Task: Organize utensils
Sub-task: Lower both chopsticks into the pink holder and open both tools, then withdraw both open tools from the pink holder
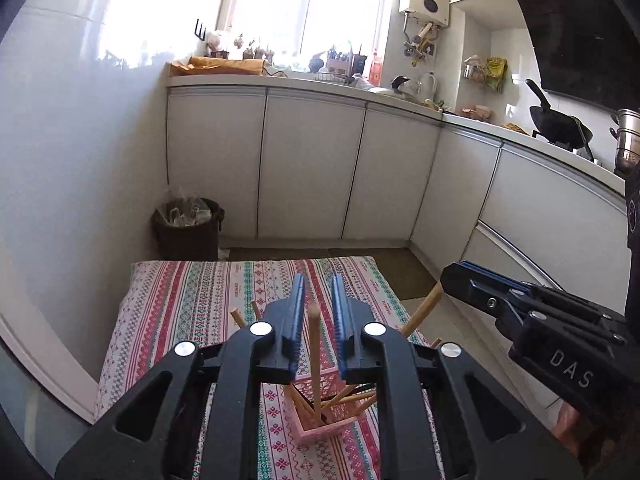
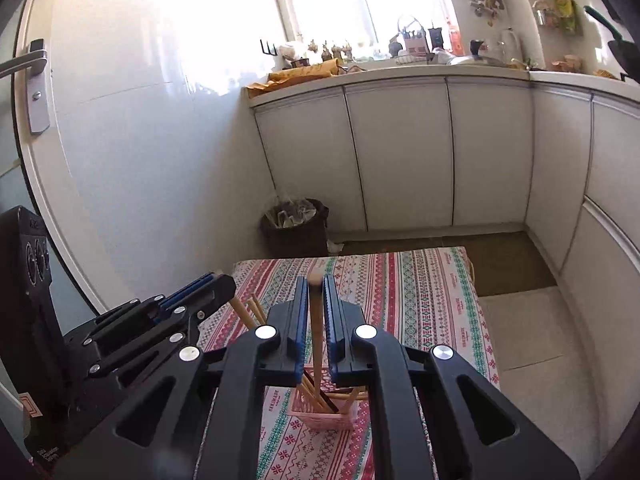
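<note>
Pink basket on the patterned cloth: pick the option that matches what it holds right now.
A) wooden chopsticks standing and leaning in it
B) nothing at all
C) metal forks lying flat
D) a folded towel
A: several wooden chopsticks stand or lean out of the pink basket on the patterned cloth, with the left claw hovering around one upright stick.

My left gripper [image 1: 318, 308] hides the upper half of the pink basket [image 1: 316, 426]; I cannot tell how many chopsticks it holds. My right gripper [image 2: 316, 300] likewise covers most of the basket, and I cannot tell whether its pads touch the chopstick [image 2: 316, 332] between them. The stainless pot [image 1: 628, 136] is cut off at the frame's right edge. The windowsill items [image 1: 256, 50] are too small for me to identify.
</note>
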A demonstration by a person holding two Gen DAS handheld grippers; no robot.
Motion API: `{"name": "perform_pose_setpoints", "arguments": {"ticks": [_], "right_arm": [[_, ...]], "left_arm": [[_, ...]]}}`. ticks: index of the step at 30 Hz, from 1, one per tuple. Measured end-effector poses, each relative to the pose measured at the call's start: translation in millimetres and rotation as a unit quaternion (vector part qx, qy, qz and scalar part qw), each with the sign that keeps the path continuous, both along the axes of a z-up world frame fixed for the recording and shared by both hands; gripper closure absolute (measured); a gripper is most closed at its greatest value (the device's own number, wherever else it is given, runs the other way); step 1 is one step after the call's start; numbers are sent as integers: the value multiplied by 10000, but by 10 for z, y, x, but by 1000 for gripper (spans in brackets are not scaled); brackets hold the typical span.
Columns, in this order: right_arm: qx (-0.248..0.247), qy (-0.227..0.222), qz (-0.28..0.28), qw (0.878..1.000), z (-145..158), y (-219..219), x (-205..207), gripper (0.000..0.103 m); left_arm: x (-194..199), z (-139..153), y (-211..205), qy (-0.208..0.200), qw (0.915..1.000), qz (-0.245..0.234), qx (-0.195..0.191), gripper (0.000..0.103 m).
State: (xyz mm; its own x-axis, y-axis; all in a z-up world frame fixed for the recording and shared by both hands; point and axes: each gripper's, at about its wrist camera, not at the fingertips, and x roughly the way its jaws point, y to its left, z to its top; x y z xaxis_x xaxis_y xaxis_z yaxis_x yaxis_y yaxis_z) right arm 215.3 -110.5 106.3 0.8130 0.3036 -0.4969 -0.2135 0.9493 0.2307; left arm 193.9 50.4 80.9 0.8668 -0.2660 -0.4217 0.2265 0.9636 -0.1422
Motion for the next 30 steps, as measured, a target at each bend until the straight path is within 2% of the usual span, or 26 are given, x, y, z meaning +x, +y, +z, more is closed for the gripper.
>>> {"name": "perform_pose_setpoints", "arguments": {"ticks": [5, 6, 8, 11, 13, 17, 23, 25, 30], "right_arm": [[20, -28, -85, 10000, 46, -83, -70, 94], [-7, -55, -73, 10000, 71, -79, -96, 94], [-55, -102, -62, 9999, 106, -66, -158, 94], [-73, -137, -98, 9998, 134, -58, -256, 76], [-56, -189, -185, 9996, 152, -89, -327, 58], [-45, -218, -368, 9991, 185, -166, -447, 48], [-72, -375, -696, 9968, 217, -296, -633, 30], [-85, -498, -855, 9951, 236, -329, -709, 16], [-118, -456, -960, 9943, 215, -356, -794, 10]], "left_arm": [[-99, 96, 45, -86, 10000, 43, 5, 83], [-128, 124, 43, -108, 9999, 60, 20, 81], [-196, 176, 40, -179, 9998, 104, 25, 68], [-281, 230, 41, -216, 9997, 113, 72, 68], [-347, 258, 36, -245, 9995, 130, 114, 65], [-518, 304, 60, -367, 9990, 235, 131, 44], [-694, 355, 109, -422, 9985, 325, 153, 32], [-754, 374, 108, -447, 9983, 346, 165, 27], [-881, 381, 121, -467, 9980, 376, 212, 19]]}}
